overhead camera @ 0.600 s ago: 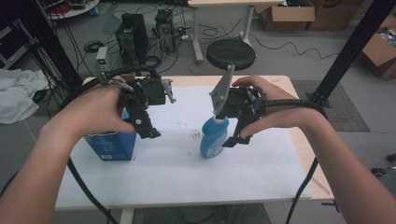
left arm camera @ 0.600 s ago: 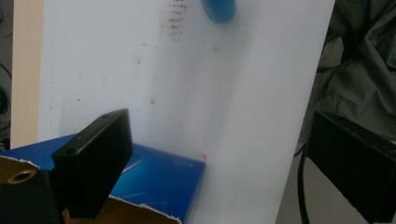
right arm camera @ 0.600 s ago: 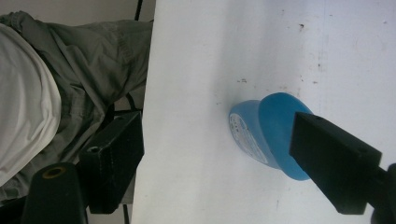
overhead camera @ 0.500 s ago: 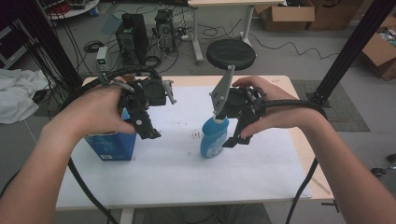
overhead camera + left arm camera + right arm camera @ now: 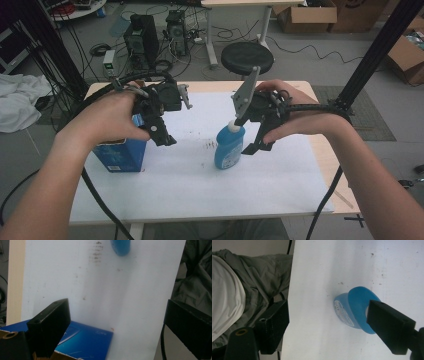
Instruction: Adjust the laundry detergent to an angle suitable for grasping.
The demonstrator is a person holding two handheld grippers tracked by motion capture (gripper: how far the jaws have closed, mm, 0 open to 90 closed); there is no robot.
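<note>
A blue bottle [image 5: 229,148] with a white cap [image 5: 233,126] stands upright in the middle of the white table top [image 5: 200,195]. My right gripper [image 5: 246,134] is open and angled down at the bottle's right side. In the right gripper view the bottle [image 5: 353,311] is seen from above, with one jaw beside it and the other far off. A blue box [image 5: 120,156] stands at the left under the left hand. The open left gripper [image 5: 161,131] hovers over the box's right end. In the left gripper view the box [image 5: 85,340] lies low between wide jaws, and the bottle [image 5: 121,246] is at the top.
The white sheet carries small dark smudges [image 5: 209,145] left of the bottle. Behind the table are a black stool [image 5: 247,57], computer towers [image 5: 145,32] and floor cables. A black frame post [image 5: 370,65] rises at the right. The person's grey clothing [image 5: 254,285] lies past the near table edge.
</note>
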